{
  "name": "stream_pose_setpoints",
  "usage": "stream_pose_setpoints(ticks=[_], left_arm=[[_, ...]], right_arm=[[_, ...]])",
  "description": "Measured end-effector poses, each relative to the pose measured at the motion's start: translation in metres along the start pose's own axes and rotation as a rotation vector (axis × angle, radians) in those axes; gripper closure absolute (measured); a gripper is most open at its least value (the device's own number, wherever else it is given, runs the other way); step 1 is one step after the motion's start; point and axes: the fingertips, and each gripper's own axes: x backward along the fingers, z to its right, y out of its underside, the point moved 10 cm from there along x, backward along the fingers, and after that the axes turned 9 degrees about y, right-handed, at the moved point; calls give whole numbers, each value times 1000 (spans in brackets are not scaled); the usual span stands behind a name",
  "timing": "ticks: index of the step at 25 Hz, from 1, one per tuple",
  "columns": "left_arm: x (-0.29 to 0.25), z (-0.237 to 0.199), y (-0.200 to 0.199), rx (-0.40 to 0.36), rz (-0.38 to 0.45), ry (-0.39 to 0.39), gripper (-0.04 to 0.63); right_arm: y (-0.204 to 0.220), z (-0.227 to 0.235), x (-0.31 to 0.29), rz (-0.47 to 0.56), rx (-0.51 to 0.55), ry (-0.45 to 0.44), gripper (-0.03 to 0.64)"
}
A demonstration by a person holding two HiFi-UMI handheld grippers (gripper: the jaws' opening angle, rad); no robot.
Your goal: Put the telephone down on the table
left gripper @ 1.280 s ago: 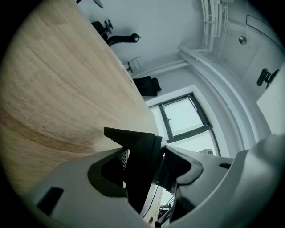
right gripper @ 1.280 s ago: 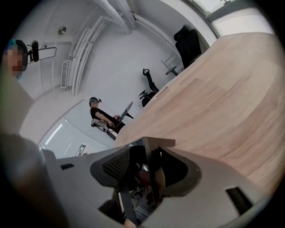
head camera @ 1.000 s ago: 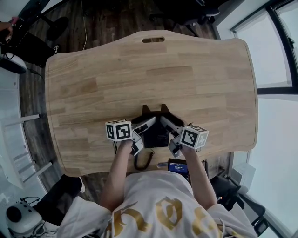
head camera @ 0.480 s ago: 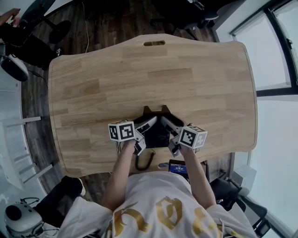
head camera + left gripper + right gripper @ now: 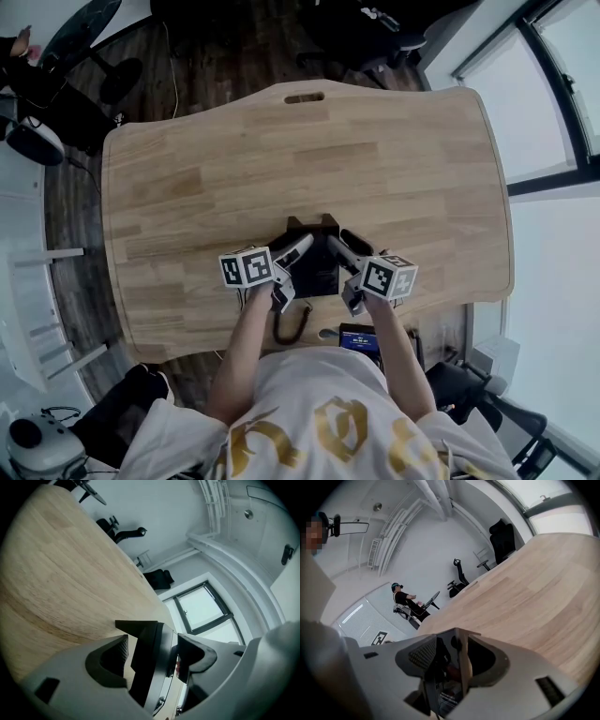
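No readable text, gold shirt print [image 5: 328, 427] illegible

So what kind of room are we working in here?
Probably an office or lab workspace: a big wooden table, black office chairs by the wall, large windows, and a person seated in the background.

Head view looks steeply down; both gripper views skim the shared table [image 5: 281, 169] closely.

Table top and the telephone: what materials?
Table: wood or wood laminate, light, matt; plank-like strips and grain show. Telephone: probably black plastic, smooth with a slight sheen along its moulded edges; the look alone can't confirm it.
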Motion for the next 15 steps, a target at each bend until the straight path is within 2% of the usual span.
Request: stream_pose_setpoints(ticks=[2, 6, 10, 13, 15], left_arm=[[7, -1, 0, -11, 22, -23, 295], [24, 8, -2, -82, 57, -62, 295], [37, 21, -4, -114, 103, -40, 297], [49, 39, -5, -221, 165, -9, 337], [58, 54, -4, -334, 217, 0, 416]], right_arm=[[0, -2, 5, 13, 5, 4, 413], [1, -8, 18, 47, 41, 45, 413], [0, -11, 32, 143, 111, 143, 513], [0, -17, 43, 189, 100, 129, 553], [2, -23, 51, 217, 100, 115, 577]])
